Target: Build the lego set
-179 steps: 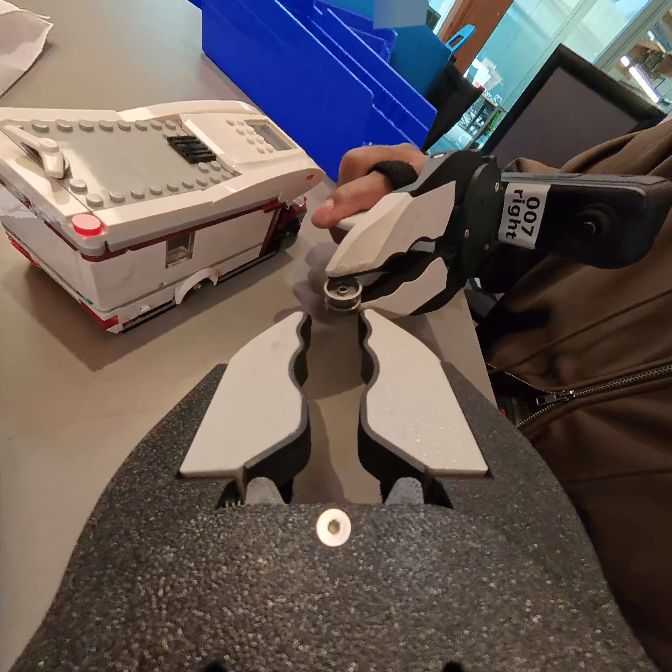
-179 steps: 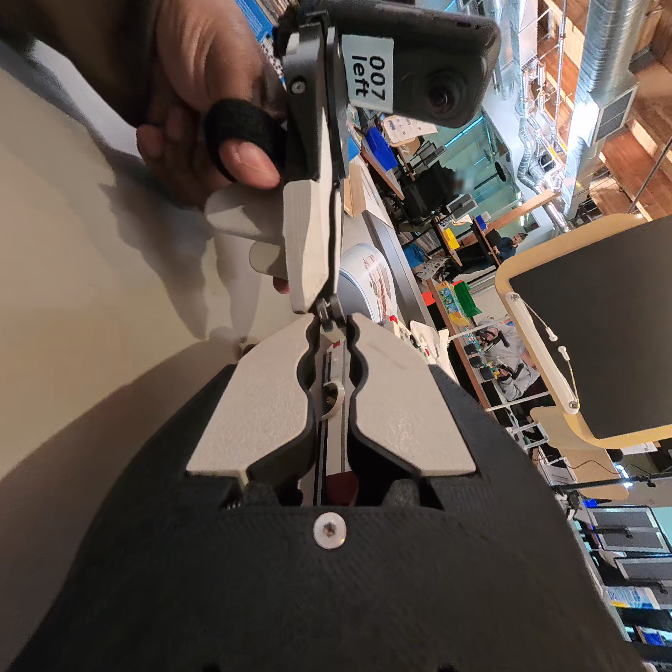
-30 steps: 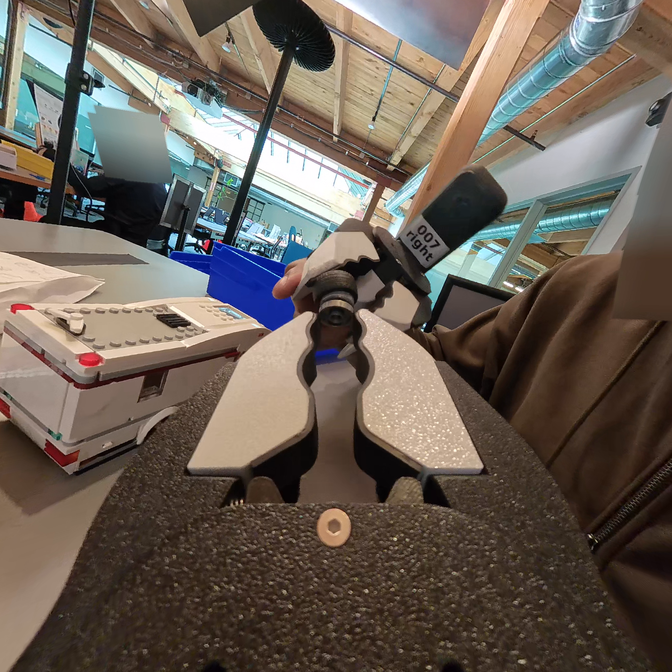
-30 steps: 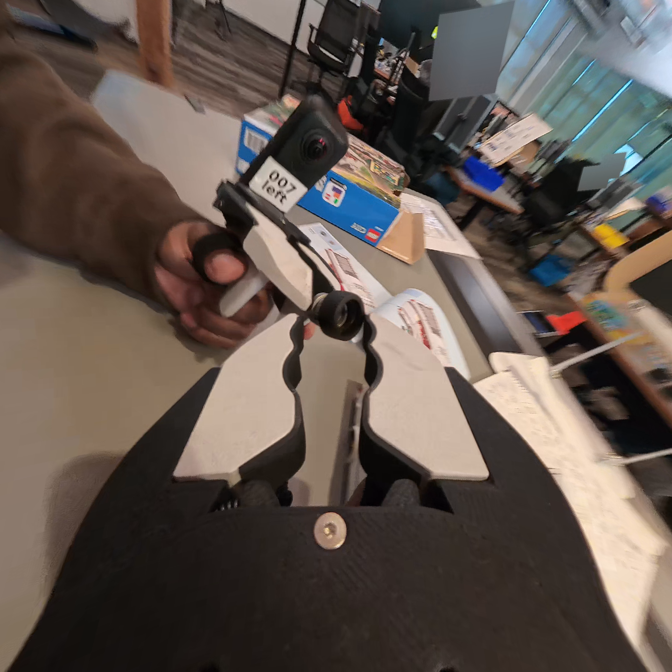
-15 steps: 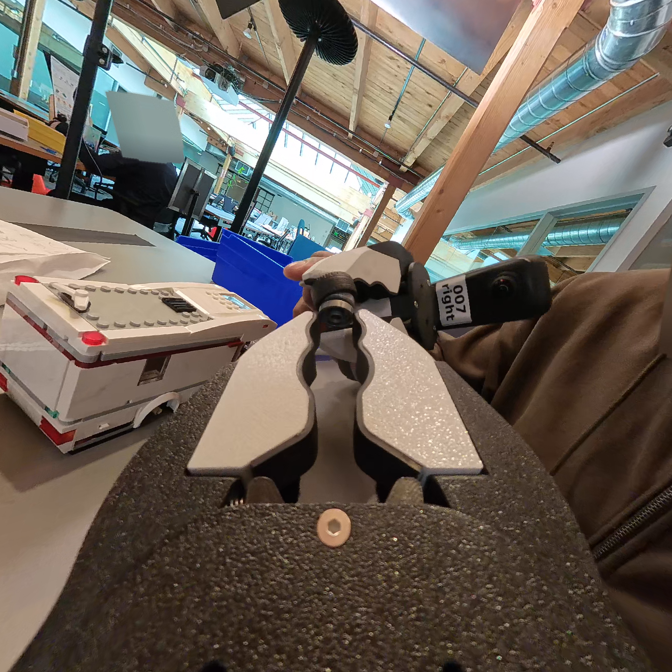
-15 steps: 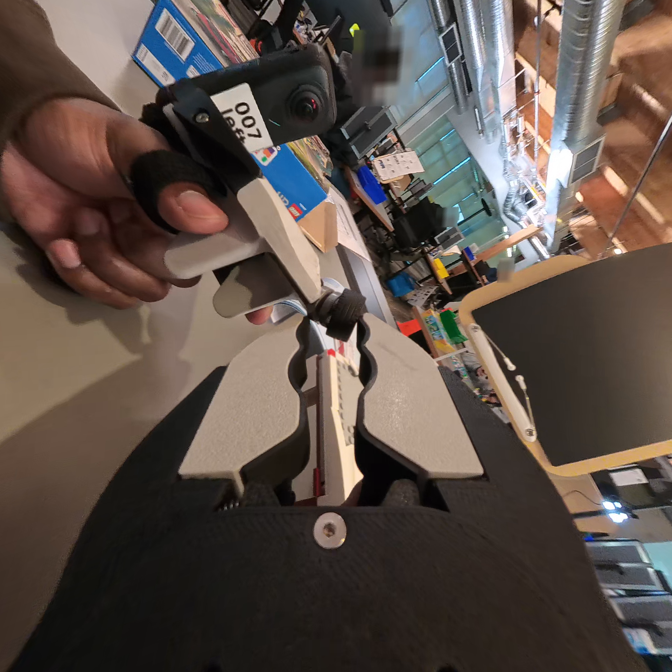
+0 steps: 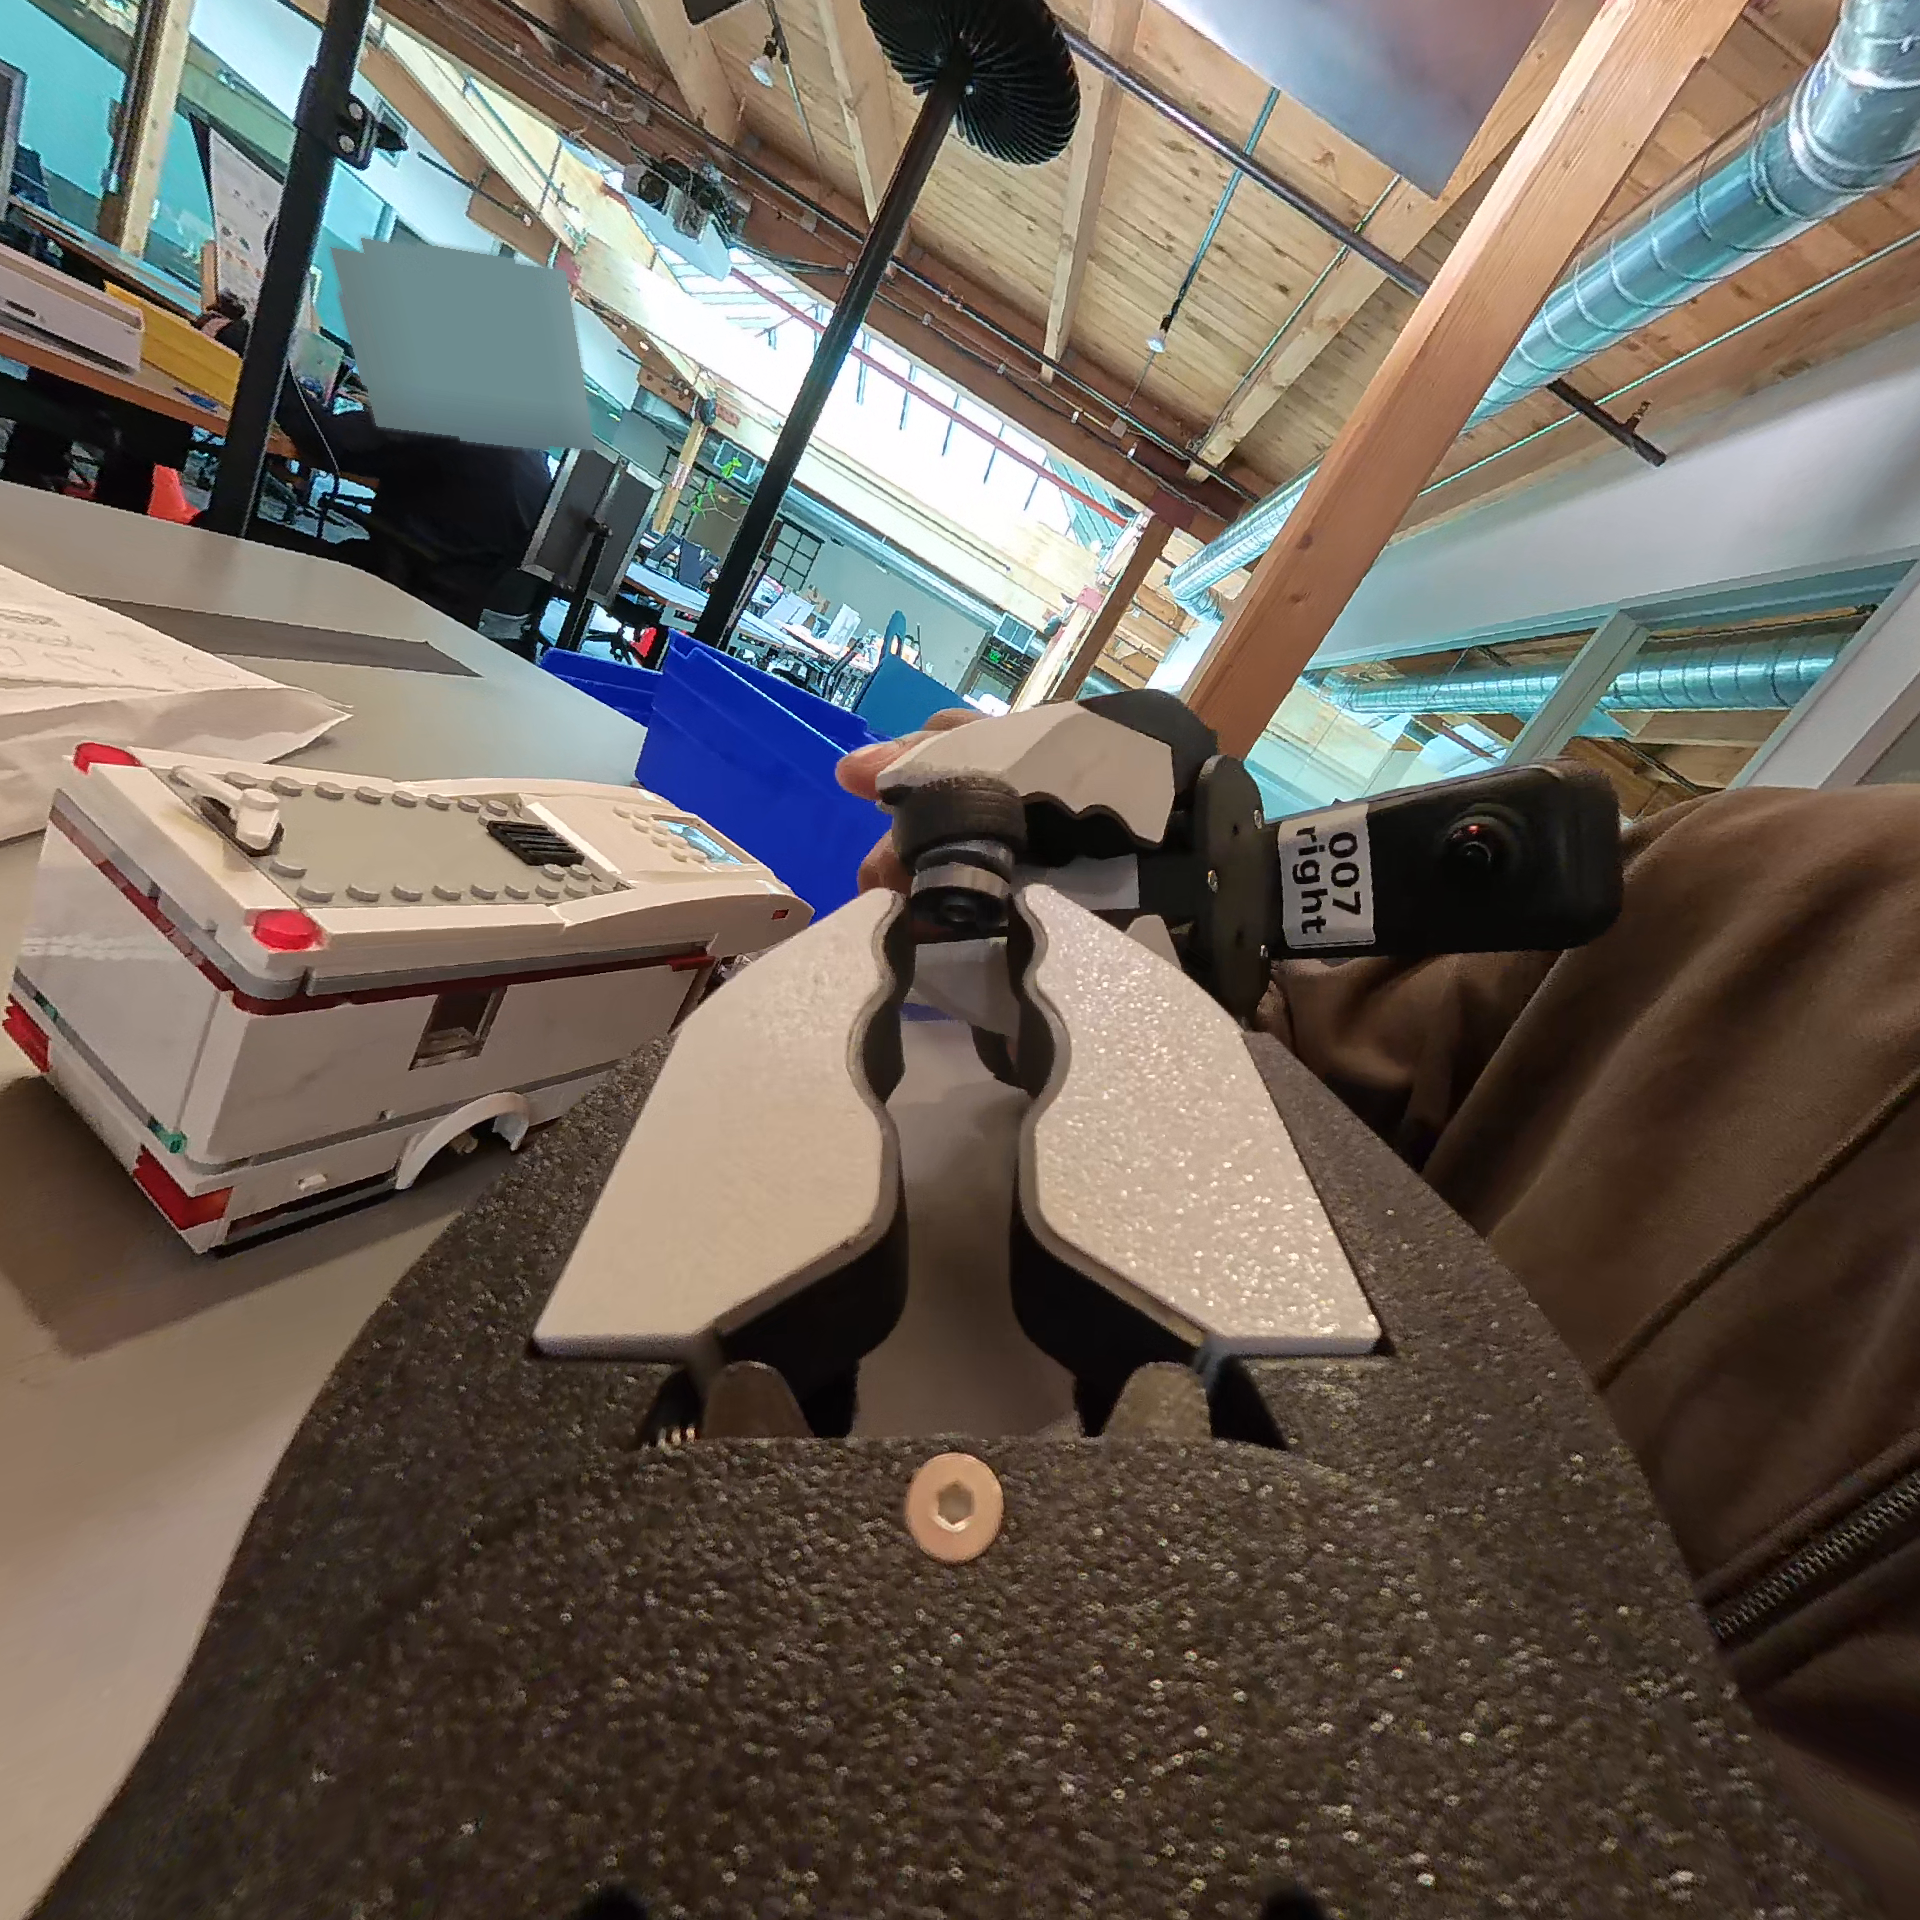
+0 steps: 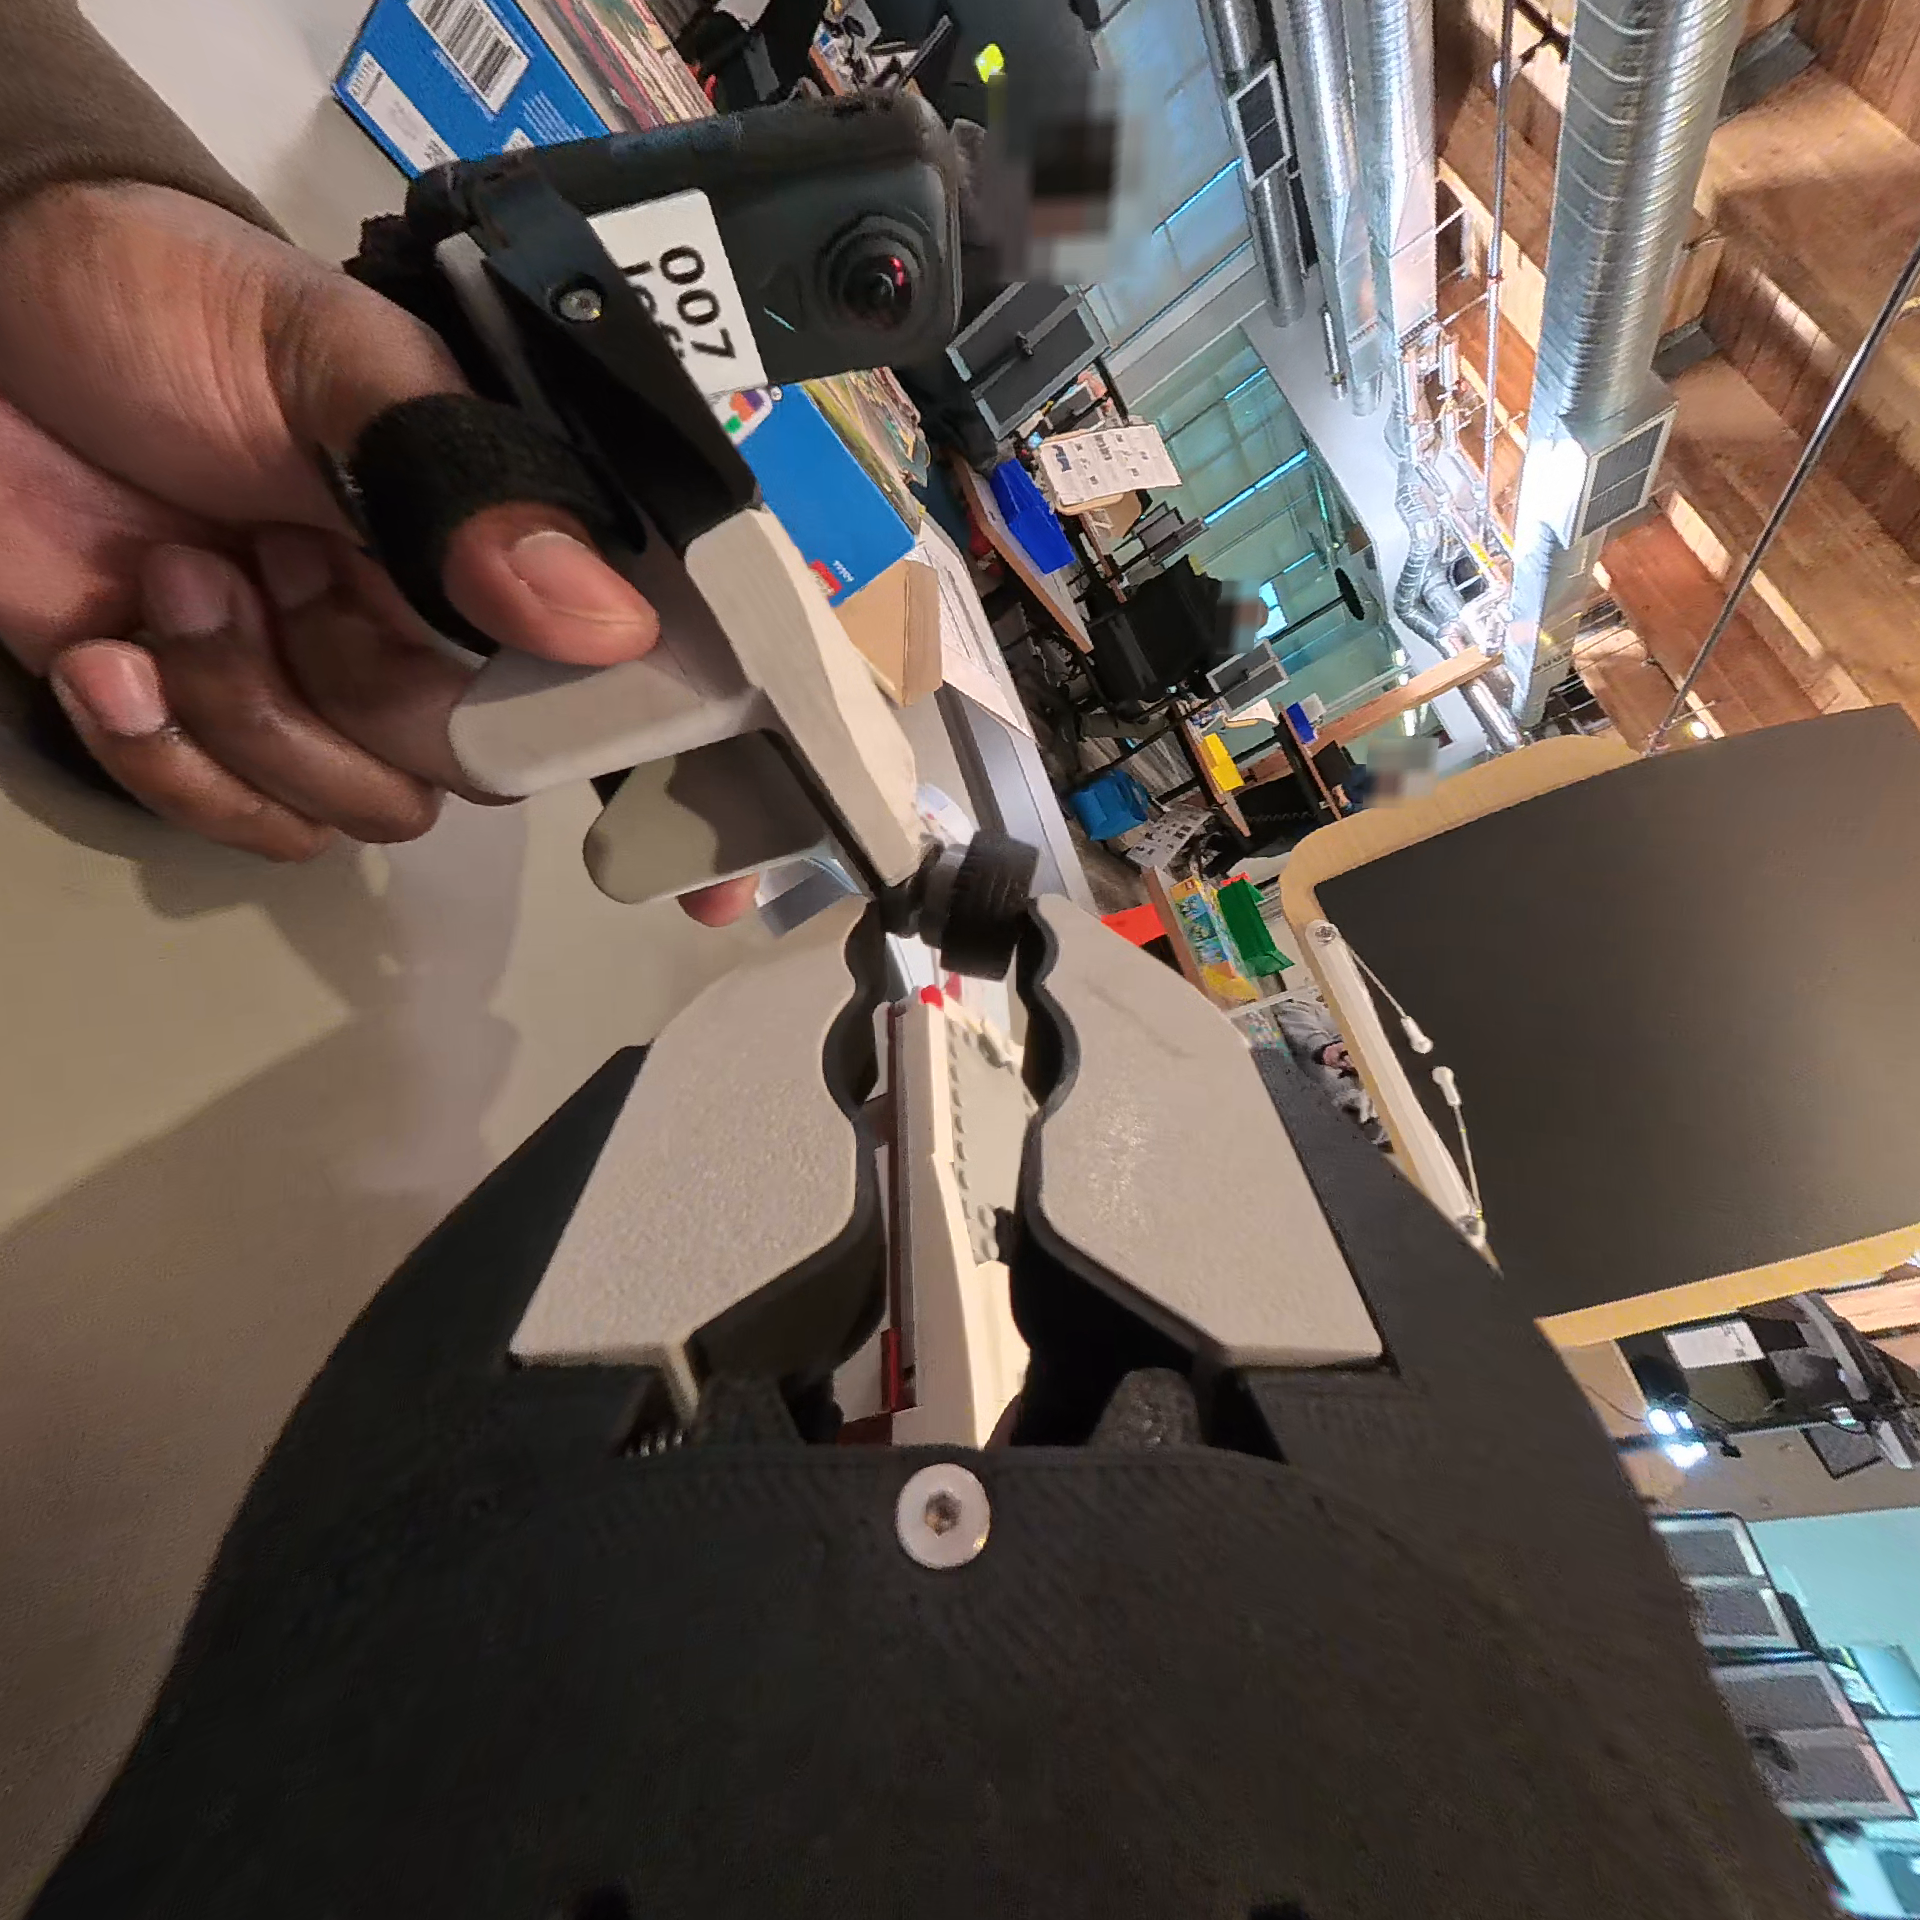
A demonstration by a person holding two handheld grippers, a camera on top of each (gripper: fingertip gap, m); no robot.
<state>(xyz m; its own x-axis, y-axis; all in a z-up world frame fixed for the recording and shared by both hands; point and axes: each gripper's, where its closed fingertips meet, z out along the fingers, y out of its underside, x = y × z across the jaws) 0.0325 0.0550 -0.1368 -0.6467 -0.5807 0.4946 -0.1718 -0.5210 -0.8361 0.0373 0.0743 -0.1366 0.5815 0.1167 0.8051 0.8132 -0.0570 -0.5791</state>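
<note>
While both claws are up in the air above the grey worktop point(image 7: 156, 1403), they meet at one small toy wheel. The wheel has two parts: a black tyre point(image 7: 958, 805) and a grey rim point(image 7: 956, 868). The rim sticks out of one side of the tyre, and the two parts touch each other.

The left claw point(image 7: 961, 914) is nearly closed. Its two tips pinch the grey rim, one on each side. The right claw point(image 8: 971, 940) is open a bit wider, and its tips squeeze the black tyre between them. It comes in from the side, so the two claws cross each other at the wheel. A hand point(image 8: 208, 499) holds the left claw, with one finger in a black strap. A brown sleeve point(image 7: 1662, 1039) shows behind the right claw.

The wheel does not touch the worktop. It hangs between the claws, and only they carry it.

A white toy camper van point(image 7: 364, 935) made of bricks, with red trim, stands on the worktop off to the left, well apart from the wheel. Its wheel arch looks bare, but the space under it is too dark to be sure. Behind the van lie some blue bins point(image 7: 748, 748) and a white sheet of paper point(image 7: 104, 675). A blue box point(image 8: 457, 73) lies farther back on the worktop.
</note>
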